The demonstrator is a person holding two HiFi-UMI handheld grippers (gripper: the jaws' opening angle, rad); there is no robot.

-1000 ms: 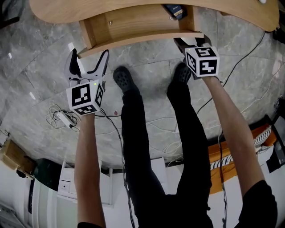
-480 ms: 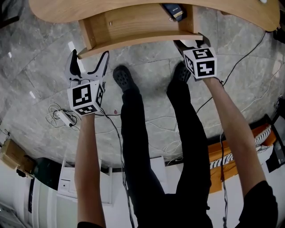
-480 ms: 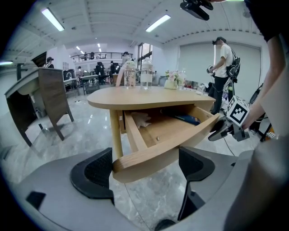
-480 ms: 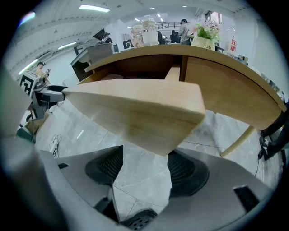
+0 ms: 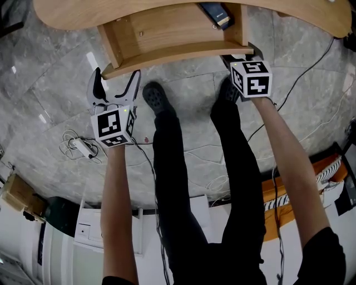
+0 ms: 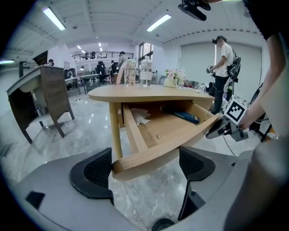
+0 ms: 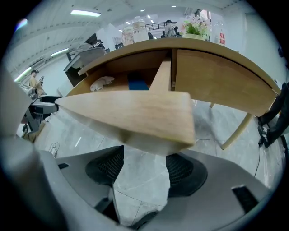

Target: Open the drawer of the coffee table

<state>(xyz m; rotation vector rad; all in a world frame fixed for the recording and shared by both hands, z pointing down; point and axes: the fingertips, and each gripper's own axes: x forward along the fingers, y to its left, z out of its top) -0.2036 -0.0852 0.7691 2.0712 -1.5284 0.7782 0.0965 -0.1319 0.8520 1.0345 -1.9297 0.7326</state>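
Note:
The wooden coffee table [image 5: 83,14] runs along the top of the head view with its drawer [image 5: 178,30] pulled out. A dark blue flat item [image 5: 216,14] and a white cloth [image 6: 137,115] lie inside. My right gripper [image 5: 239,54] sits under the right end of the drawer front [image 7: 126,117]. Its jaws are apart, with floor showing between them [image 7: 144,158]. My left gripper [image 5: 117,75] is open just in front of the drawer's left corner. That corner sits between its jaws [image 6: 145,158] without touching the pads. The left gripper view also shows the right gripper [image 6: 216,131].
The person's legs and dark shoes [image 5: 153,97] stand between the grippers on grey marble floor. A power strip with coiled cables [image 5: 80,147] lies at the left, and a black cable [image 5: 311,67] at the right. Bottles [image 6: 145,72] stand on the table. Another person [image 6: 224,72] stands behind it.
The drawer has come slightly further out with the right gripper at its front. My left gripper has drifted a little down and right, still open.

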